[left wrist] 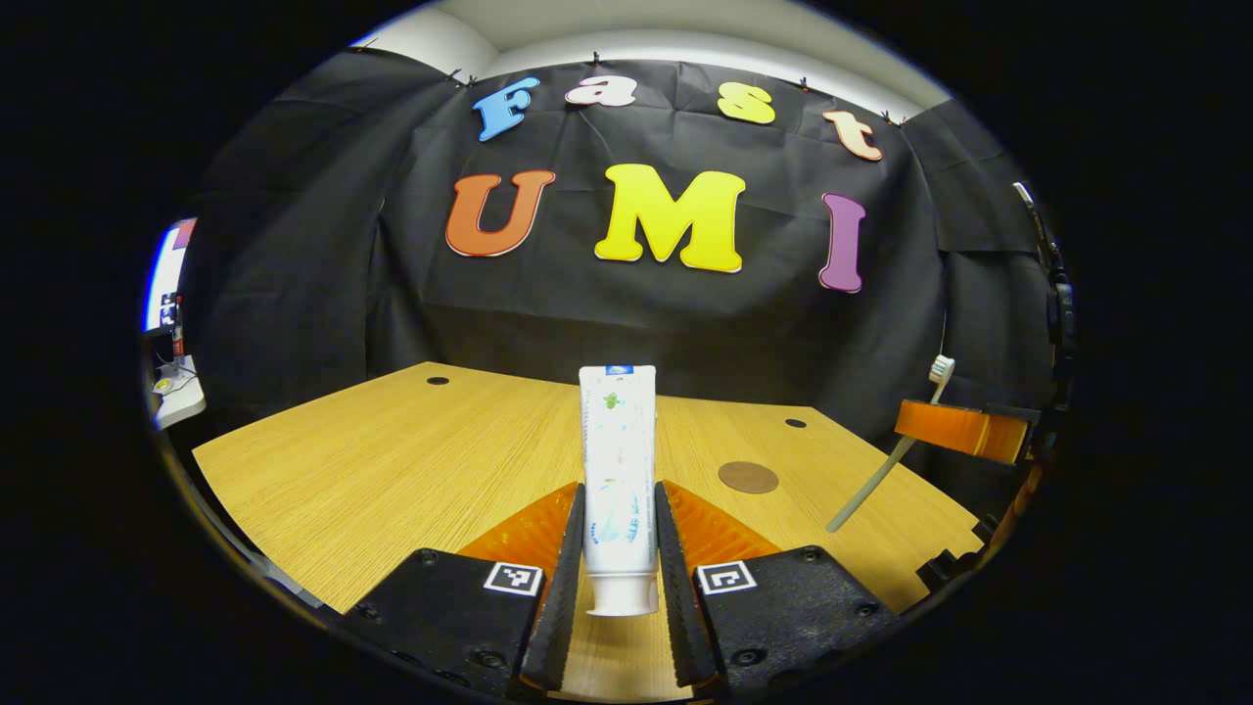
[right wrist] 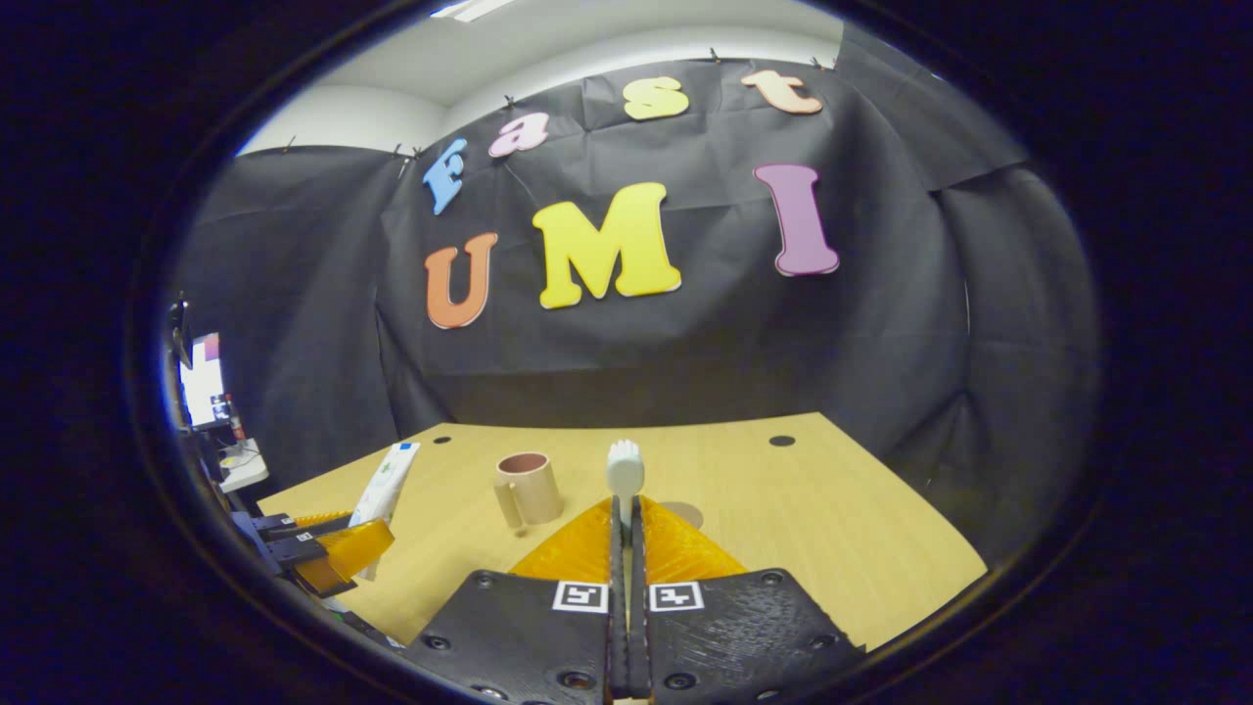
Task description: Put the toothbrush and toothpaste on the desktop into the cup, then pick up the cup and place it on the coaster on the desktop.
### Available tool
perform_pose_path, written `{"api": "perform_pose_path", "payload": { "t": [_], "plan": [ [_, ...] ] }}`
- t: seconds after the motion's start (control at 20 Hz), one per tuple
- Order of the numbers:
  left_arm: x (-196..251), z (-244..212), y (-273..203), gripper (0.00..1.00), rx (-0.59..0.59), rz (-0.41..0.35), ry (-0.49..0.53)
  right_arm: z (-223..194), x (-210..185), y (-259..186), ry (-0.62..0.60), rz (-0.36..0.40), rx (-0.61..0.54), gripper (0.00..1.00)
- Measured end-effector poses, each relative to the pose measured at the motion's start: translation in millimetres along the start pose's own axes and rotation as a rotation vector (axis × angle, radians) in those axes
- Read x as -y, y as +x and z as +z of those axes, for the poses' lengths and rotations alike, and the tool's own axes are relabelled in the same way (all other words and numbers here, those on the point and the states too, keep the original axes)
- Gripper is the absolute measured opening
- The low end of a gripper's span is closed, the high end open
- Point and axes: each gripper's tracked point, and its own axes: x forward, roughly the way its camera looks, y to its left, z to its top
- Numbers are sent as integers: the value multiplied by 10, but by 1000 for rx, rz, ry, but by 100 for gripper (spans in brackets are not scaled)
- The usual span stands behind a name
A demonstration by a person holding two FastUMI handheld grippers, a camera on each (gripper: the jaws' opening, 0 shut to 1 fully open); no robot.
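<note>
At lower centre of the left gripper view my left gripper clamps the toothpaste upright, cap down, while my right gripper pinches the toothbrush bristles-up, both held ready for the cup standing on the bench, coaster apart

Left claw, right claw: black screwed bodies, square coded markers.
</note>
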Motion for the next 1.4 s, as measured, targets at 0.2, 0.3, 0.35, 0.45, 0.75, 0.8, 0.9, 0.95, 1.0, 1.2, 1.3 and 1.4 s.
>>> {"api": "perform_pose_path", "payload": {
  "t": [0.2, 0.3, 0.35, 0.45, 0.75, 0.8, 0.9, 0.95, 1.0, 1.2, 1.3, 1.4],
  "plan": [
    [27, 218, -50, 43, 65, -21, 26, 195, -45, -244, -56, 10, 55, 1],
    [-19, 365, 29, 43, 79, -9, 13, 254, -70, -312, -64, 13, 73, 1],
    [28, 459, 102, 43, 83, -34, 0, 272, -72, -335, -66, 15, 80, 1],
    [101, 665, 271, 43, 98, -70, -12, 322, -68, -365, -73, 13, 92, 1],
    [-27, 1102, 1181, 42, 163, -77, 23, 394, 93, -408, -57, -6, 109, 0],
    [-94, 1046, 1340, 42, 146, -66, 15, 407, 125, -403, -52, -10, 110, 0],
    [-113, 973, 1639, 43, 109, -68, 19, 409, 176, -380, -39, -11, 106, 1],
    [-96, 965, 1772, 43, 102, -76, 26, 394, 206, -352, -33, -13, 101, 0],
    [-58, 942, 1888, 42, 97, -91, 36, 382, 226, -338, -30, -15, 95, 0],
    [71, 795, 2223, 43, 82, -132, 55, 378, 332, -295, -18, -27, 90, 1],
    [134, 728, 2327, 44, 68, -144, 60, 400, 370, -263, -14, -37, 93, 1],
    [150, 658, 2374, 43, 52, -134, 77, 391, 404, -254, -10, -39, 94, 0]
  ]
}}
